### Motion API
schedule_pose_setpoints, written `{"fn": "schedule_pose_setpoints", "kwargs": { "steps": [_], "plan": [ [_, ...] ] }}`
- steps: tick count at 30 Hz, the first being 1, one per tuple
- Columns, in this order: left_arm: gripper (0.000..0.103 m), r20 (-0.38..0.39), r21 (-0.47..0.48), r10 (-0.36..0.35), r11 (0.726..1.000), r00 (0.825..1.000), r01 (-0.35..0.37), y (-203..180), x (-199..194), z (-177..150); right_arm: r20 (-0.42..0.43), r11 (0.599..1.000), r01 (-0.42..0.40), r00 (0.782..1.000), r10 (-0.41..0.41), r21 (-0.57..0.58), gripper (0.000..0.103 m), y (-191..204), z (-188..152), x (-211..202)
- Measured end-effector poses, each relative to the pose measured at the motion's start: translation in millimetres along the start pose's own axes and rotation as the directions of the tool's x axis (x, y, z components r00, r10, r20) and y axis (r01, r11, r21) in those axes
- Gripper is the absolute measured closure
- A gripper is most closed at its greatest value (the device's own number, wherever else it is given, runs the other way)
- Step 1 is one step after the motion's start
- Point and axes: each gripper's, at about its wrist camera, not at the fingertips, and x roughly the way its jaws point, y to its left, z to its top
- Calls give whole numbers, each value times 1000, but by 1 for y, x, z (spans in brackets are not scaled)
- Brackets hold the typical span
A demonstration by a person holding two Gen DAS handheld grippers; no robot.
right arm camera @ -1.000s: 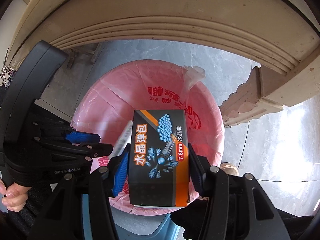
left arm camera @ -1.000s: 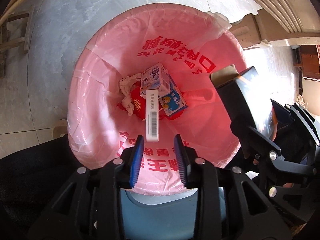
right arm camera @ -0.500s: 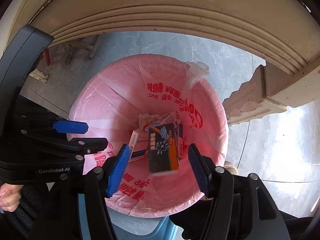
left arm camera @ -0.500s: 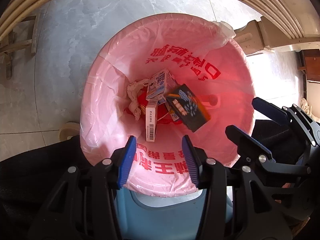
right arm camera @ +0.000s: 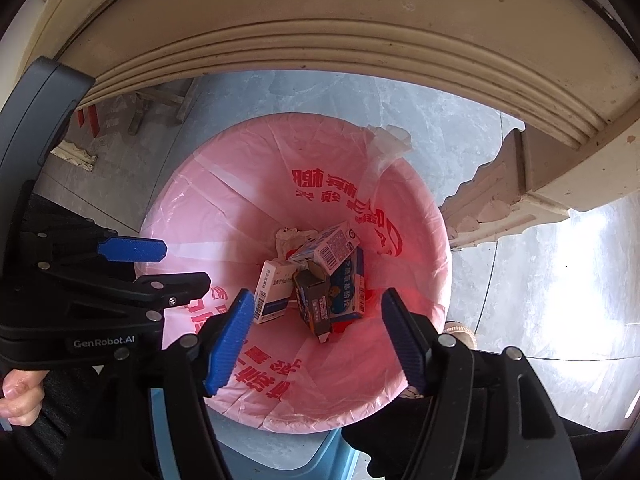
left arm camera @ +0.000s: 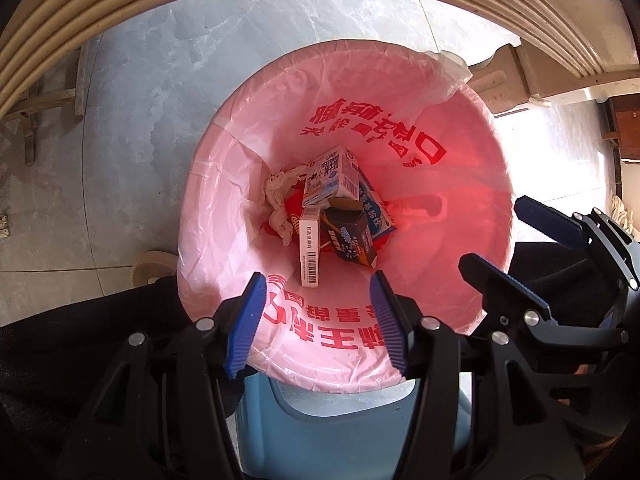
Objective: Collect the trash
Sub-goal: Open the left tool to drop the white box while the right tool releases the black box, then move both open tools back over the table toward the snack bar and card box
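We hold both grippers above the round bin lined with a pink plastic bag printed in red characters point(left arm camera: 460, 184), and both look down into its mouth. The left gripper point(left arm camera: 318, 320) has its blue-padded fingers spread wide and holds nothing; the right gripper point(right arm camera: 320, 332) is likewise spread wide and empty. The collected trash lies at the bottom of the liner, well below and ahead of both sets of fingertips: a black cardboard box with blue graphics point(left arm camera: 352, 236), a narrow white carton with a barcode point(left arm camera: 310, 252), a white-and-blue milk carton point(left arm camera: 332, 178), a flat blue-and-white box point(left arm camera: 378, 216) under it, and a crumpled white tissue point(left arm camera: 280, 200) to the left. The black box rests tilted against the other cartons, with its long axis running roughly near to far; the white carton lies beside it on the left, parallel. Neither gripper has trash between its fingers, so we judge that the next item must come from outside the bin. No loose trash shows in either view, so we cannot tell which hand is nearer to it.
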Motion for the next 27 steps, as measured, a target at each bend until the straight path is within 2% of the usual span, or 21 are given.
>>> {"fn": "schedule_pose_setpoints", "kwargs": {
  "steps": [11, 15, 18, 22, 27],
  "plan": [
    [50, 47, 52, 41, 998, 998, -43, -12, -22, -16, 34, 1000, -2, 999, 3, -14, 38, 9, -12, -25],
    [48, 85, 80, 30, 996, 996, -36, -17, -53, -25, 66, 999, -12, 998, 15, -34, 37, 16, -19, -52],
    [35, 126, 92, 56, 994, 990, -67, -20, -79, -33, 92, 997, -30, 995, 36, -67, 28, 22, -23, -75],
    [34, 143, 107, 43, 992, 989, -58, -24, -112, -42, 117, 993, -28, 992, 41, -111, 27, 32, -22, -107],
    [34, 168, 132, 69, 987, 983, -92, -31, -157, -44, 171, 986, -66, 981, 92, -151, 26, 33, -8, -160]
  ]
}}
